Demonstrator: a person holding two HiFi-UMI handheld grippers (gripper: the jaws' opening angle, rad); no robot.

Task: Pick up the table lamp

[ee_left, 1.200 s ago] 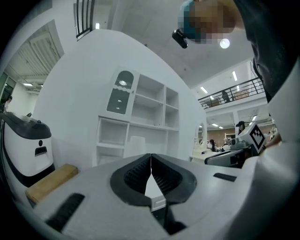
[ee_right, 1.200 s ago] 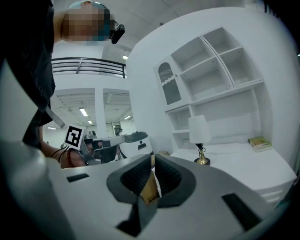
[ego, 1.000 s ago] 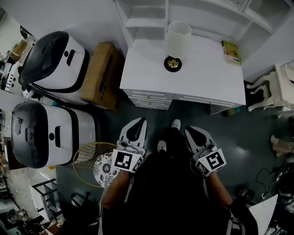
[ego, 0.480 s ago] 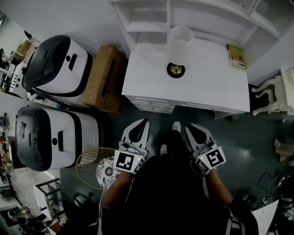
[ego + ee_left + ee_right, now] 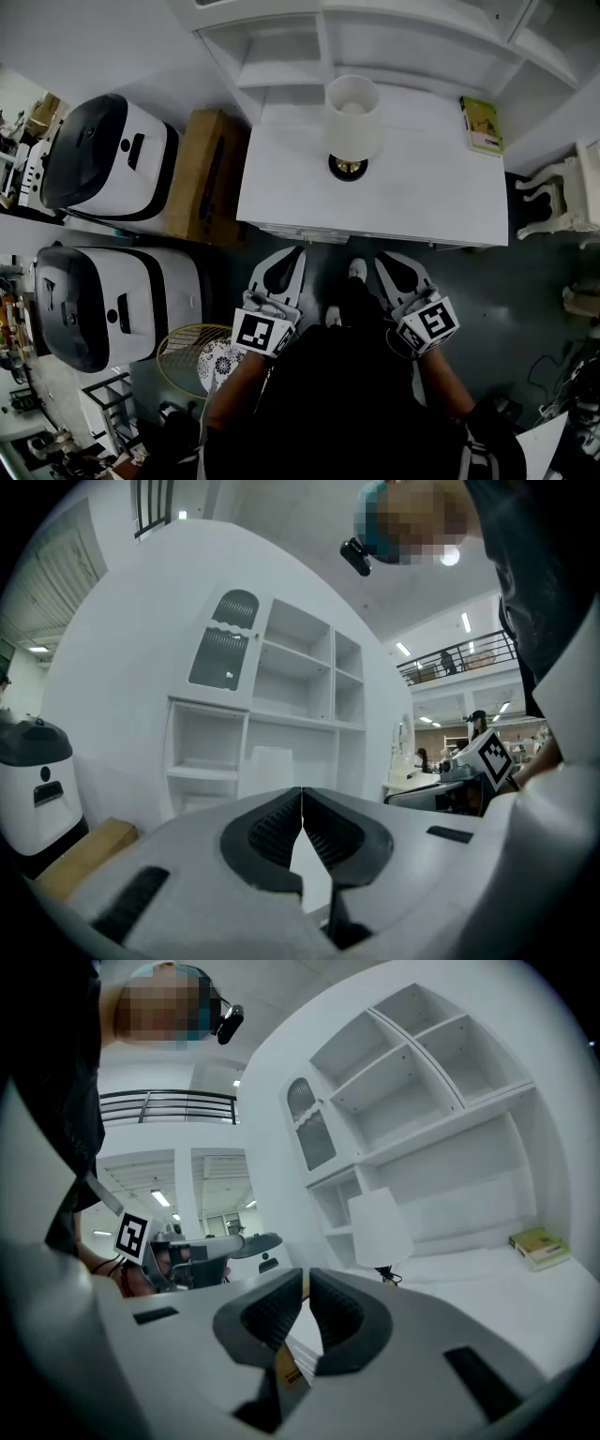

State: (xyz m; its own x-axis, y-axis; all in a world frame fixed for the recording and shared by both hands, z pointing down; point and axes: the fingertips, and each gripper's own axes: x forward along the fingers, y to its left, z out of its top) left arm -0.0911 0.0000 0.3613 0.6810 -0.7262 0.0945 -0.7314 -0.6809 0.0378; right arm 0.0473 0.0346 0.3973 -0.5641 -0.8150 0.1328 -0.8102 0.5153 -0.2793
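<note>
White desk (image 5: 422, 202) is standing against open white shelves (image 5: 281, 52); the table lamp (image 5: 352, 117), white shade over a dark round base, is sitting near the desk's back edge, slightly left of centre, and a green book (image 5: 481, 125) is lying at the back right corner. Left of the desk a cardboard box (image 5: 204, 175) is sitting beside two black-and-white machines (image 5: 108, 150). Left gripper (image 5: 291, 253) and right gripper (image 5: 382, 260) are hanging over the dark floor (image 5: 534, 281) just short of the desk front, well apart from the lamp, each with jaws clenched together on nothing.
</note>
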